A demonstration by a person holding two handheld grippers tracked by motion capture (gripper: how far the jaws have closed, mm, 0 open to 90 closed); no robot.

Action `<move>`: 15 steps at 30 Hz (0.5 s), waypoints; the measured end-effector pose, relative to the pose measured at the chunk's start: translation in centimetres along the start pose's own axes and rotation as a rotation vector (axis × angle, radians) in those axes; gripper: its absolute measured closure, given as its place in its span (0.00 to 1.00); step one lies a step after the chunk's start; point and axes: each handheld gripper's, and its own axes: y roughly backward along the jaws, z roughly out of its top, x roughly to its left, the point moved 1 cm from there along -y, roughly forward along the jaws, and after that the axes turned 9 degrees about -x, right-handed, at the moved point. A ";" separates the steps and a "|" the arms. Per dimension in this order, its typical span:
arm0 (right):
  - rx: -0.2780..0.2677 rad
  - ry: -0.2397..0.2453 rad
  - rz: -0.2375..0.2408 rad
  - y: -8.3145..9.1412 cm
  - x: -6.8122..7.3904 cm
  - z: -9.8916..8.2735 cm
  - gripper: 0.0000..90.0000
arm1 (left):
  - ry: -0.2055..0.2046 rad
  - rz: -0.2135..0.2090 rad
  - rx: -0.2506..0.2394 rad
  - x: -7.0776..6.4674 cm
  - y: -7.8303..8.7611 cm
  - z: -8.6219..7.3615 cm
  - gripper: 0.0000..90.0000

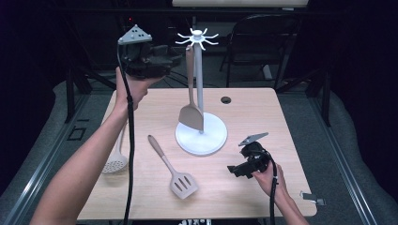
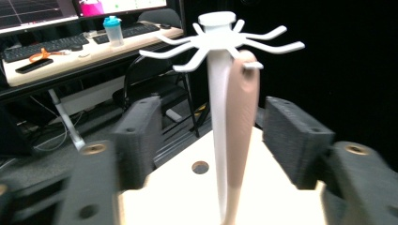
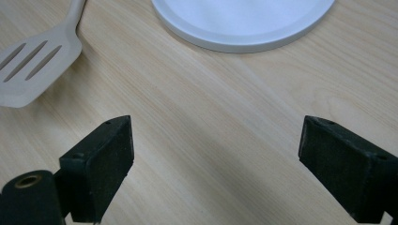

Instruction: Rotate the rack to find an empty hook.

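1. Pale wood worktop (image 1: pixel 263 117) sits in a dark room, with a desk of keyboards and screens beyond it in my left gripper view.
2. On it stands a white hook stand (image 1: pixel 199 84), and a solid tan turner (image 1: pixel 191 112) hangs from one of its top hooks, blade down near the round base.
3. My left tongs (image 2: pixel 213 140) are raised at the hook crown, pads apart on either side of the turner's handle (image 2: pixel 239 131) without pressing it; I judge the hanging step finished and the release made.
4. My right tongs (image 3: pixel 213 159) rest low over bare wood, spread wide and holding nothing, just in front of the stand's base (image 3: pixel 244 23).
5. A slotted turner (image 1: pixel 180 180) lies flat near the front, and a skimmer (image 1: pixel 115 161) lies at the left edge, partly behind my left forearm.
6. Next I should draw the left tongs back from the handle without knocking it, then go down to the slotted turner's handle, which probably wants a narrow sideways grip.
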 end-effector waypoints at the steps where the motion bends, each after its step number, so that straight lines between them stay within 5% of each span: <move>1: 0.000 -0.001 0.002 0.0 0.0 0.0 0.11 | 0.002 0.000 0.002 0.0 0.3 -0.3 0.35; 15: 0.009 0.025 0.002 -0.2 0.7 0.2 0.12 | 0.070 0.010 0.109 0.7 2.7 -7.4 0.17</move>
